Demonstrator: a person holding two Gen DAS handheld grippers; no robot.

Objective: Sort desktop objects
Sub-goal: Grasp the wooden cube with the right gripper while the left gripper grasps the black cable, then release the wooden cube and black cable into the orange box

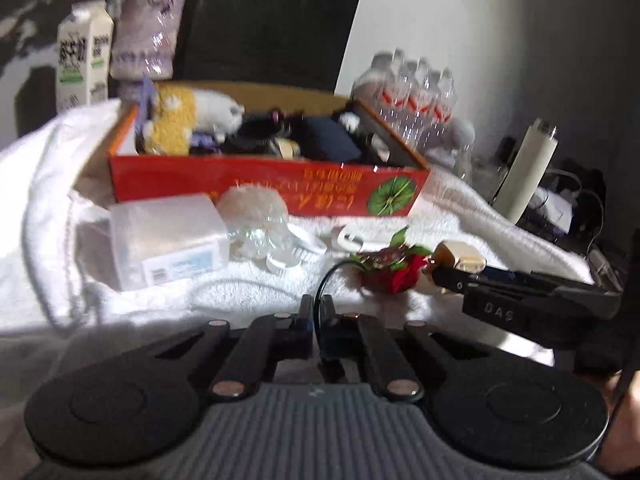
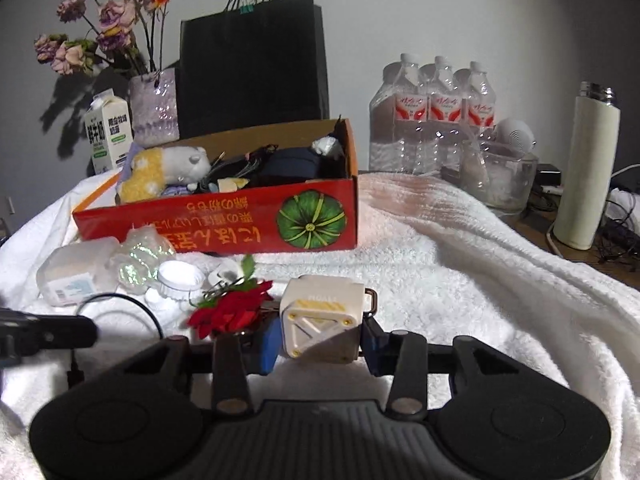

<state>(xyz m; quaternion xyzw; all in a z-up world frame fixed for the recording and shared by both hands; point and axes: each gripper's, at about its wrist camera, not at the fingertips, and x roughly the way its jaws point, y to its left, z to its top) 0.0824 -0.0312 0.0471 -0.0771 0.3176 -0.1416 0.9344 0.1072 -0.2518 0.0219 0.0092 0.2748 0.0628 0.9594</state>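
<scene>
Left gripper [image 1: 317,312] pinching thin black cable [image 1: 332,272]; right gripper [image 2: 320,340] clamping white cube charger [image 2: 320,320] on towel. Behind: red box [image 2: 224,224] w/ plush toy [image 2: 176,168], dark misc.

A red box [image 2: 224,224] bears orange lettering and a green striped pumpkin [image 2: 311,219]. The fluffy towel [image 2: 460,264] is white. The cube-shaped charger [image 2: 320,316] is cream with yellow hatching, beside a red flower [image 2: 232,312]. A black bag [image 2: 252,68] stands behind.
</scene>
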